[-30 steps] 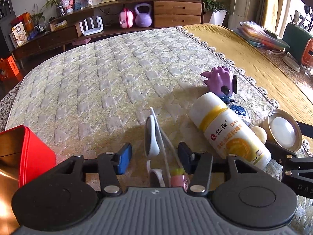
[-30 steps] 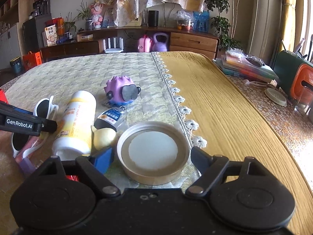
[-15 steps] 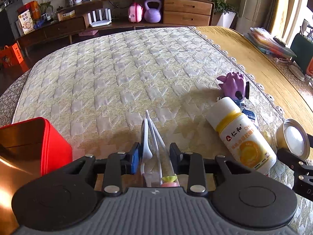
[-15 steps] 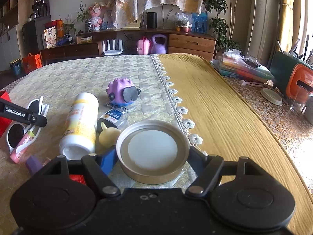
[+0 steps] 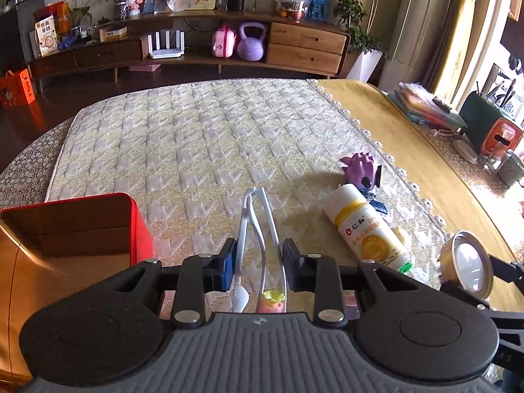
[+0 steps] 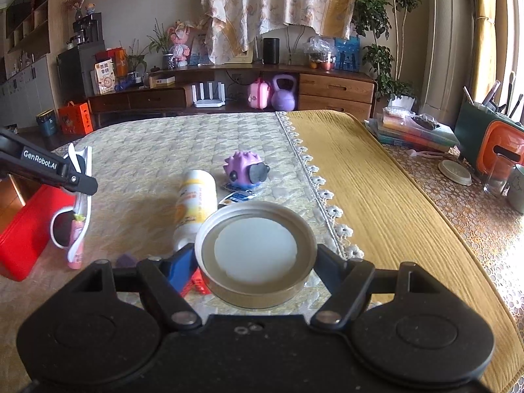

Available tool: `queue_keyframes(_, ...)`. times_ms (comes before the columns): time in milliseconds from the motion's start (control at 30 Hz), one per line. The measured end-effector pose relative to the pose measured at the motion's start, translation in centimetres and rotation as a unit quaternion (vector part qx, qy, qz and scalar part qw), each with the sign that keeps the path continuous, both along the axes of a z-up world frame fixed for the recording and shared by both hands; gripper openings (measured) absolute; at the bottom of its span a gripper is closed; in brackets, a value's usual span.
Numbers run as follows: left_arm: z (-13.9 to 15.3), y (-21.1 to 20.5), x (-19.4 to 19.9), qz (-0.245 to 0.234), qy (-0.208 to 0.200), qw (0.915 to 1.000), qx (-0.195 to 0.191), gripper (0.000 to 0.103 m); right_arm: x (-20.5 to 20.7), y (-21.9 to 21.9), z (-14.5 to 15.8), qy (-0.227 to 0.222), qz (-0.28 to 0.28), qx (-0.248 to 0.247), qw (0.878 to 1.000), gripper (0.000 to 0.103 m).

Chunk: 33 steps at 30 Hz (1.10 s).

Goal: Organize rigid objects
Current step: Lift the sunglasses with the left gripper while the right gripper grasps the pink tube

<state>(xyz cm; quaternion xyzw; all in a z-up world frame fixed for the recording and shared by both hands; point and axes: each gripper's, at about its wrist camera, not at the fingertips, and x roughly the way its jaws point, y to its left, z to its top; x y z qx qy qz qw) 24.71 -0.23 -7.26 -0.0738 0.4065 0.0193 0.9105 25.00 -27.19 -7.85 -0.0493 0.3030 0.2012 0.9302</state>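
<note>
Both grippers are loaded and nothing seems to be put away yet — the glossy red rectangular tin (image 5: 70,226) at the lower left of the left wrist view looks empty as far as its interior shows. The left gripper (image 5: 258,267) has just been closing and now pinches the folded white-framed sunglasses (image 5: 258,226) between narrow jaws, the frame lifted off the quilted cream bedspread (image 5: 196,144). The right gripper (image 6: 257,262), jaws wide, clamps the round gold-rimmed metal lid (image 6: 255,252) at the bottom centre of its view. Left on the spread, in the middle of the right wrist view, lie the white and yellow plastic bottle (image 6: 196,203), the spiky purple toy (image 6: 244,172) and a small blue packet (image 6: 237,196); a pink tube (image 6: 77,245) shows at the lower left beside the glasses. I judge the sorting barely begun, with the tin the likely destination.
</note>
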Motion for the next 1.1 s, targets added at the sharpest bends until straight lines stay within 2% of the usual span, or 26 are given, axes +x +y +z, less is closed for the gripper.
queue_keyframes(67,0.9,0.0,-0.9,-0.008,-0.008,0.9999,-0.010,0.024,-0.7,0.5,0.4,-0.001,0.014,0.001,1.000,0.076)
queue_keyframes(267,2.6,0.0,-2.6,-0.009,-0.025,0.9996,-0.007,0.024,-2.2,1.5,1.0,-0.007,0.023,-0.002,1.000,0.076)
queue_keyframes(367,5.0,0.1,-4.2,-0.020,-0.087,0.9960,-0.010,0.024,-2.8,1.7,1.3,-0.010,0.030,-0.004,0.999,0.076)
queue_keyframes(400,5.4,0.1,-4.4,-0.026,-0.090,0.9955,-0.013,0.024,-2.9,1.8,1.2,-0.006,0.035,-0.006,0.999,0.076)
queue_keyframes(500,4.3,-0.3,-3.5,-0.028,-0.045,0.9986,-0.001,0.024,-2.7,2.1,0.6,0.013,0.037,-0.019,0.999,0.076)
queue_keyframes(533,3.7,0.0,-3.4,-0.024,-0.034,0.9991,-0.011,0.024,-2.7,2.1,0.4,0.015,0.036,-0.024,0.999,0.076)
queue_keyframes(600,2.5,0.8,-3.2,-0.017,-0.015,0.9983,-0.054,0.024,-2.6,1.8,-0.5,0.008,0.021,-0.042,0.999,0.076)
queue_keyframes(667,1.5,1.1,-3.0,-0.012,0.007,0.9975,-0.069,0.024,-1.9,1.3,-1.7,0.009,-0.013,-0.065,0.998,0.076)
queue_keyframes(767,0.8,0.5,-2.9,-0.023,0.019,0.9974,-0.065,0.024,-0.8,0.5,-3.1,0.022,-0.031,-0.073,0.997,0.076)
queue_keyframes(867,0.4,0.5,-2.7,-0.023,0.025,0.9969,-0.071,0.024,-0.6,0.2,-4.3,0.049,-0.024,-0.081,0.995,0.078)
queue_keyframes(967,-0.2,0.6,-2.2,-0.022,0.033,0.9964,-0.075,0.024,-1.6,0.2,-4.5,0.039,-0.028,-0.091,0.995,0.088)
queue_keyframes(1100,-1.1,1.1,-0.9,-0.014,0.050,0.9941,-0.095,0.024,-3.2,0.7,-3.6,-0.005,-0.041,-0.109,0.993,0.090)
